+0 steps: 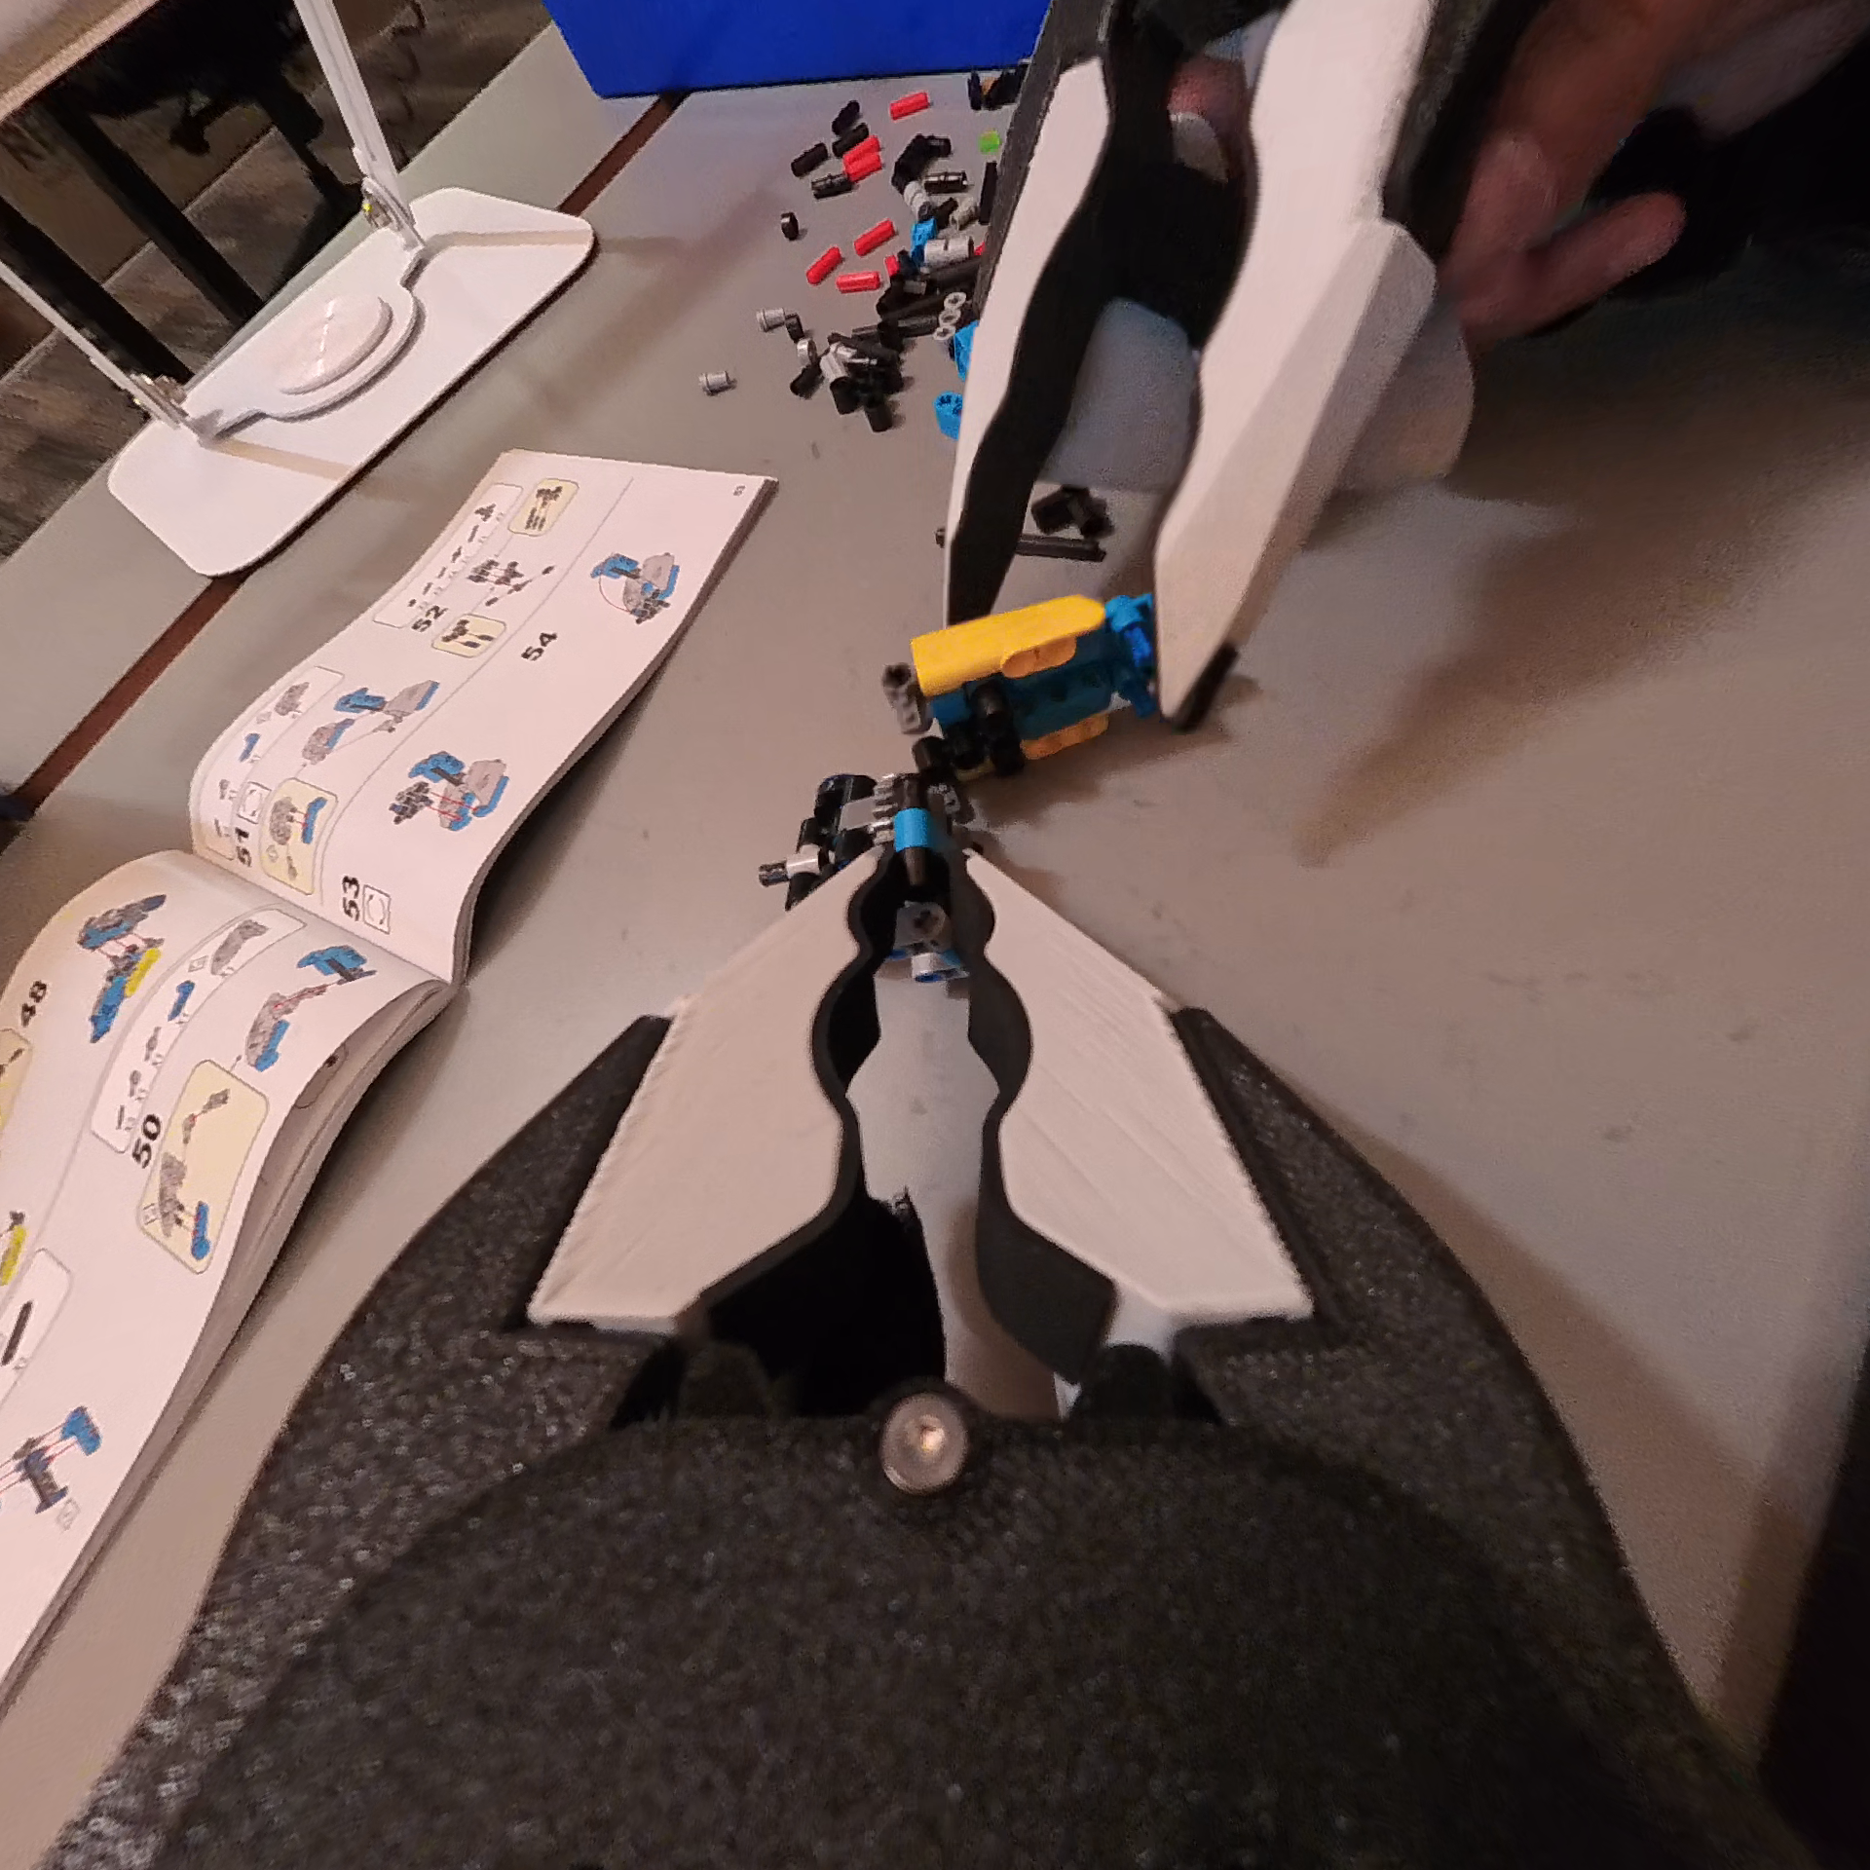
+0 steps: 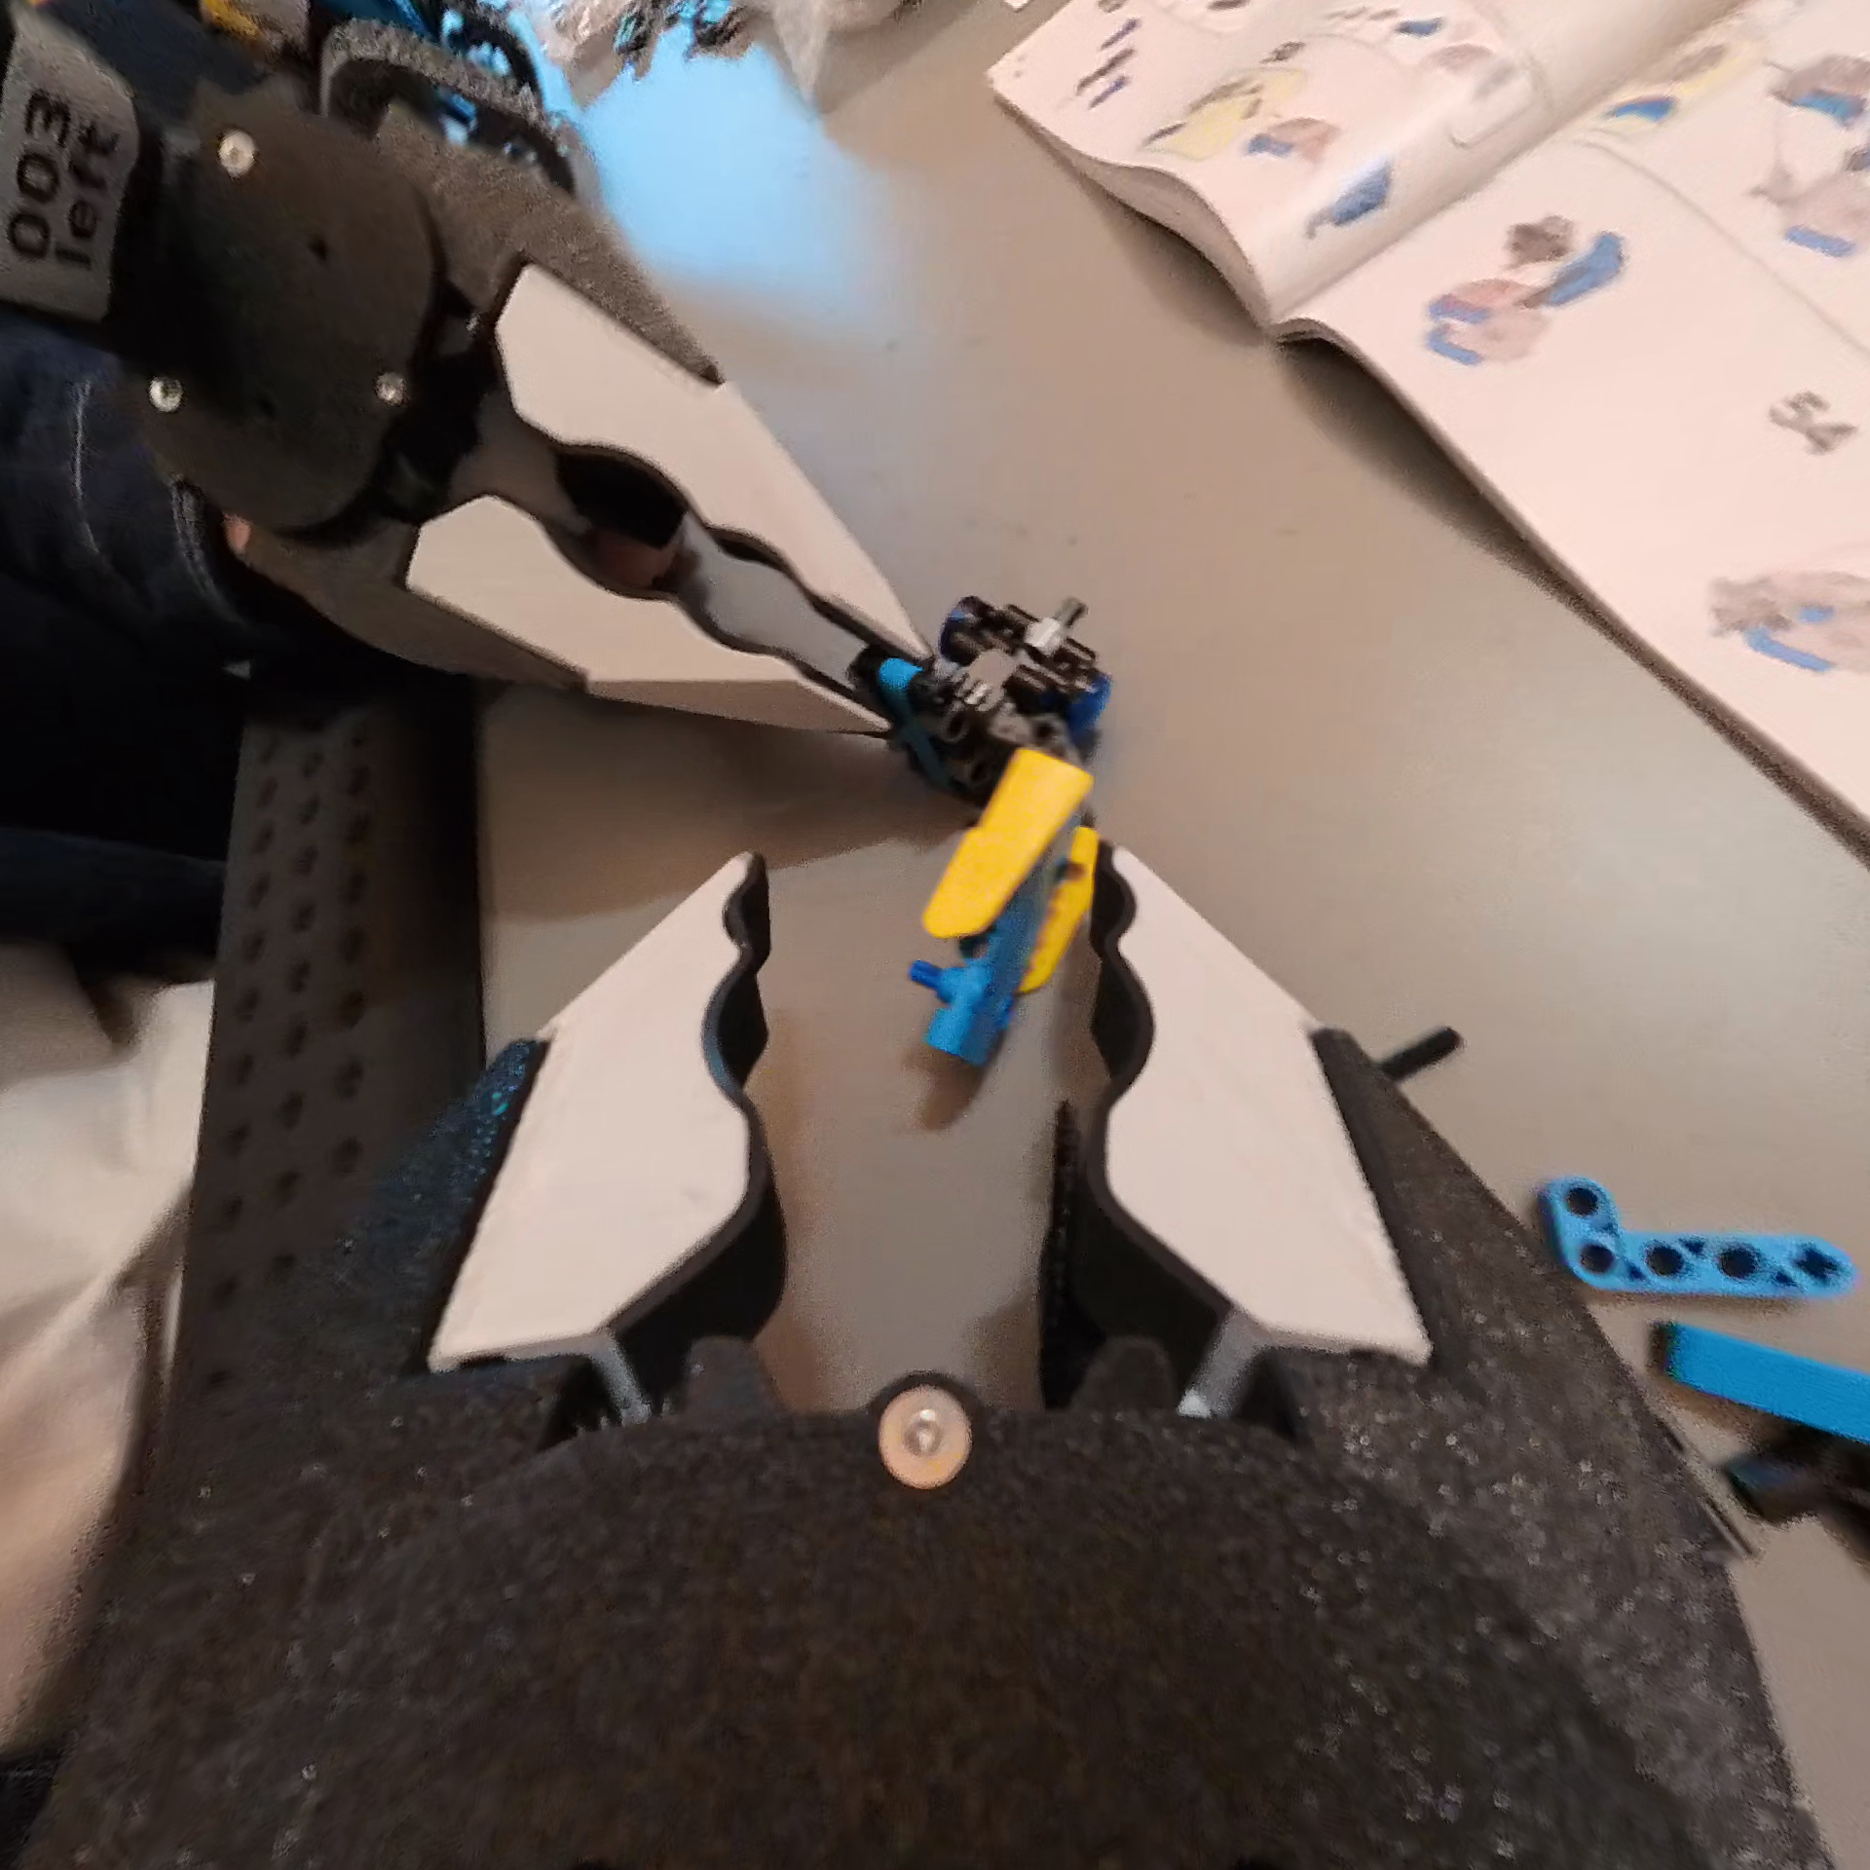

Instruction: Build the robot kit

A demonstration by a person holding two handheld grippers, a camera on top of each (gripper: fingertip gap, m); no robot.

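An open instruction booklet [image 1: 425, 769] lies on the worktop [image 1: 1417, 1012]. Its pages carry bold black numerals, one beside each group of drawings, and a small page number sits in the far corner of the right-hand page. These are sharp in the left wrist view and mostly blurred in the right wrist view [image 2: 1579, 334]. A grey label [image 2: 61, 192] with dark printed characters, digits above a short word, sits on the black body of the left tongs [image 2: 890, 698].
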